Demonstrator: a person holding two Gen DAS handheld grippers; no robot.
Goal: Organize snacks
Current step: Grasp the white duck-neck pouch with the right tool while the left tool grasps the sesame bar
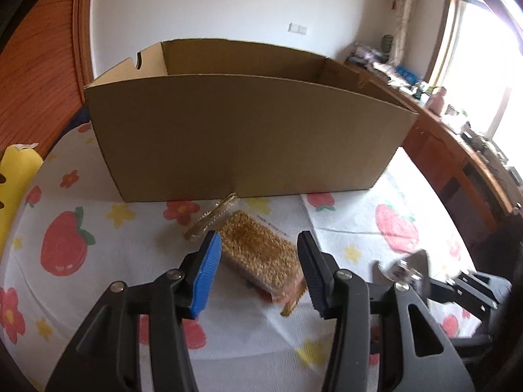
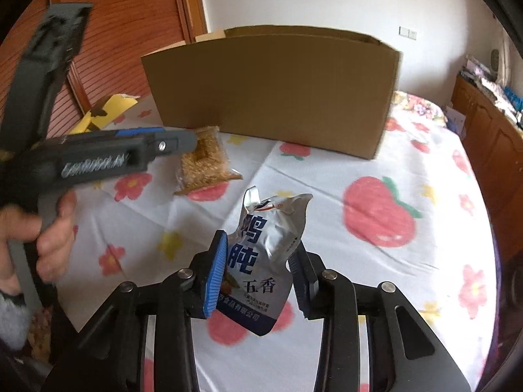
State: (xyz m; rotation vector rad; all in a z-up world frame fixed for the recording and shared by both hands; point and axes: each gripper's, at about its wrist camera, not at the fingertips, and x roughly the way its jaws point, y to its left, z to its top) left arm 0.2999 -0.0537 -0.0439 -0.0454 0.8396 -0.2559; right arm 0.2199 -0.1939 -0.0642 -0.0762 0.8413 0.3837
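Note:
A clear packet of golden-brown snack [image 1: 258,254] lies on the flowered cloth in front of an open cardboard box [image 1: 242,137]. My left gripper [image 1: 256,271] is open, its blue-padded fingers on either side of the packet, just above it. In the right wrist view the same packet [image 2: 204,163] lies under the left gripper [image 2: 157,147]. My right gripper [image 2: 258,271] is shut on a silver pouch with blue Chinese print [image 2: 264,254] and holds it above the cloth. The box [image 2: 271,94] stands behind. The pouch also shows at the right edge of the left wrist view [image 1: 405,269].
A yellow item [image 2: 104,111] lies left of the box. The cloth with strawberries and flowers [image 2: 379,215] covers the surface. A wooden sideboard with clutter [image 1: 457,137] runs along the right under a window. A wooden door [image 2: 124,32] is behind at left.

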